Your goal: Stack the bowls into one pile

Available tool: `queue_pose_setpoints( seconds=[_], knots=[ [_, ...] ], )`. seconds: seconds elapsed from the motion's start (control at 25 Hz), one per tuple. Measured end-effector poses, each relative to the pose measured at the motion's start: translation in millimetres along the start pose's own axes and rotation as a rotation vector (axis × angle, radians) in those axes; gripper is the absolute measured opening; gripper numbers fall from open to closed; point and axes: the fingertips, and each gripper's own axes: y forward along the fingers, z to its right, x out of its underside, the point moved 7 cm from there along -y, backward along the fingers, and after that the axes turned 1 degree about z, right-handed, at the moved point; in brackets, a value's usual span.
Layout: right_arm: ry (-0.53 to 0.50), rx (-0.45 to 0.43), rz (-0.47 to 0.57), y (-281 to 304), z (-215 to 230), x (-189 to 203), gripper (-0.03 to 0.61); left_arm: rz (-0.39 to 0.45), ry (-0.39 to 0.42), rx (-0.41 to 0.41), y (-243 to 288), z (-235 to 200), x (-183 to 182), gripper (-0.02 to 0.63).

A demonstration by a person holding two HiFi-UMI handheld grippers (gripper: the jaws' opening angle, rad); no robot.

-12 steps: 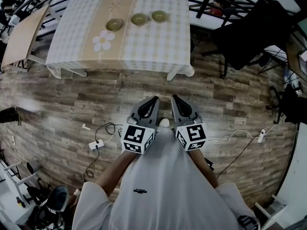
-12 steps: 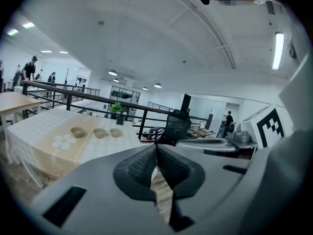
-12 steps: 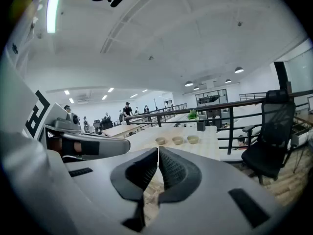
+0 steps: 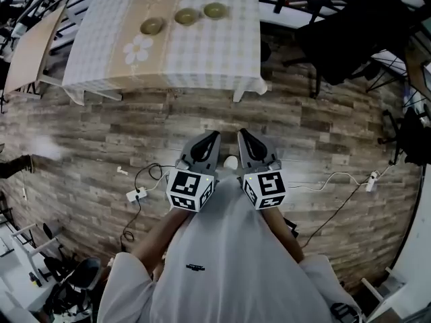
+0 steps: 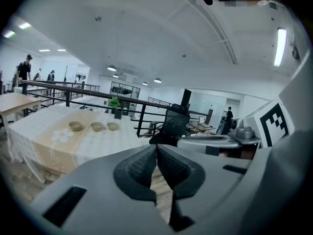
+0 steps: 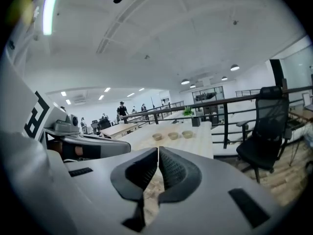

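Three olive-green bowls stand apart in a row on the checked tablecloth: the left bowl (image 4: 152, 25), the middle bowl (image 4: 187, 16) and the right bowl (image 4: 215, 10). They also show far off as the left bowl (image 5: 75, 126), the middle (image 5: 97, 126) and the right (image 5: 113, 126), and small as a row of bowls (image 6: 172, 135). My left gripper (image 4: 214, 136) and right gripper (image 4: 241, 134) are held side by side over the wooden floor, well short of the table. Both are shut, jaws touching, with nothing between them.
The table (image 4: 202, 59) has a beige runner with a white flower (image 4: 136, 48). A black office chair (image 4: 350, 25) stands to its right, a railing behind it. Cables and a power strip (image 4: 133, 195) lie on the floor. A wooden table (image 4: 27, 46) stands at left.
The table and bowls have shifted up and slightly left in the head view. Both grippers stay together and shut.
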Motion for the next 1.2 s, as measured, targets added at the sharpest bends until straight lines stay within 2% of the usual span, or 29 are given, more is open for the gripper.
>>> queue_pose_setpoints(
  seconds=[0.12, 0.32, 0.4, 0.56, 0.68, 0.88, 1.08, 1.2],
  knots=[
    [0.115, -0.002, -0.041, -9.9, 7.6, 24.7, 0.038, -0.054, -0.004, 0.002, 0.9, 11.8, 19.6, 0.025],
    [0.164, 0.026, -0.021, -29.1, 26.9, 34.2, 0.038, -0.065, 0.006, 0.015, 2.1, 32.2, 21.8, 0.026],
    [0.173, 0.027, -0.014, -29.8, 31.6, 35.1, 0.038, -0.065, -0.009, 0.009, 3.8, 33.3, 24.3, 0.025],
    [0.129, 0.034, -0.014, -18.4, 36.6, 31.8, 0.038, -0.059, -0.057, -0.034, 10.6, 16.9, 28.3, 0.025],
    [0.125, 0.016, -0.001, -5.7, 38.5, 24.0, 0.038, -0.047, -0.063, -0.042, 17.7, 8.3, 21.1, 0.025],
    [0.109, 0.012, 0.032, 34.0, 38.2, 1.9, 0.038, 0.016, -0.16, -0.078, 30.1, -33.3, -3.6, 0.026],
    [0.093, 0.023, 0.043, 92.2, 43.4, -21.9, 0.038, 0.032, -0.153, -0.054, 61.5, -84.1, -29.4, 0.025],
    [0.08, 0.033, 0.029, 136.5, 45.6, -41.5, 0.038, 0.017, -0.183, -0.033, 83.7, -124.3, -48.6, 0.025]
  ],
)
